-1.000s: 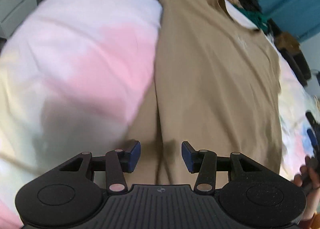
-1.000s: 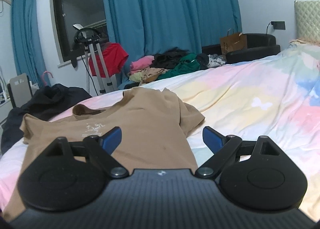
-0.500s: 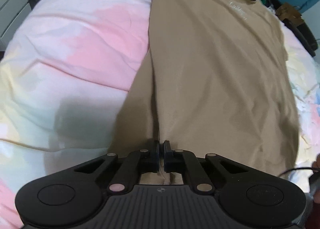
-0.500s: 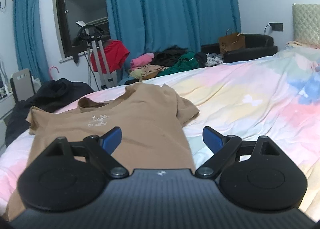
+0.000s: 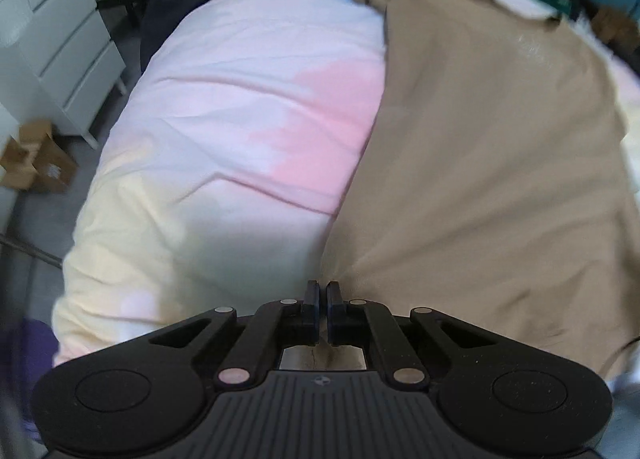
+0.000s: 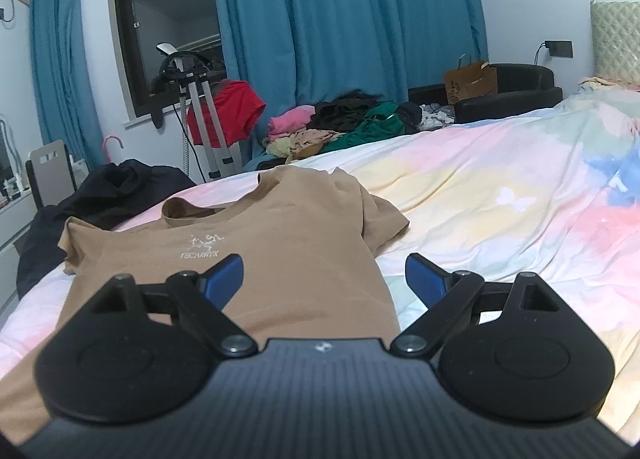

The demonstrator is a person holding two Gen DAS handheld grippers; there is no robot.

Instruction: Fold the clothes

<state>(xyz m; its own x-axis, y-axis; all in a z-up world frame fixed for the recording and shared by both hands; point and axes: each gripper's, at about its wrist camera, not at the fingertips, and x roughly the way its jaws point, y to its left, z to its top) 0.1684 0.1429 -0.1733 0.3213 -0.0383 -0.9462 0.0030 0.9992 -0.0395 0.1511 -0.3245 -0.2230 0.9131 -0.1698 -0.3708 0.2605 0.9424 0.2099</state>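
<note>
A: What is the room like?

B: It is a bedroom; a big bed [image 6: 500, 195] has a soft cover in pink, yellow, white and blue; blue curtains [image 6: 340, 19] hang behind it beside a dark window [image 6: 168, 19]; a padded headboard [image 6: 616, 39] stands at the far right end of the bed.

A: Where is the shirt?

B: The tan T-shirt [image 6: 248, 259] lies spread out near the bed's left edge; its neck points to the far edge; it has a small white logo [image 6: 204, 247] on the chest.

A: What else is around?

B: A black garment [image 6: 116, 191] sits at the bed's far left corner, close to one sleeve; a pile of clothes [image 6: 340, 127] lies past the far edge; a red top [image 6: 228, 111] hangs on a stand; a brown paper bag [image 6: 472, 79] rests on a black seat; white drawers [image 5: 60, 39] and a cardboard box [image 5: 36, 163] are on the floor by the bed's left side.

A: What are the grippers doing?

B: The left gripper [image 5: 323, 291] is pinched tight on the T-shirt's bottom hem, and cloth bunches into folds at its tips; the right gripper [image 6: 324, 275] is spread wide above the shirt, holding nothing.

A: What changed?

B: A moment ago the left jaws were apart over the hem; now they have closed on it and the hem is lifted off the cover; the right gripper looks the same.
</note>
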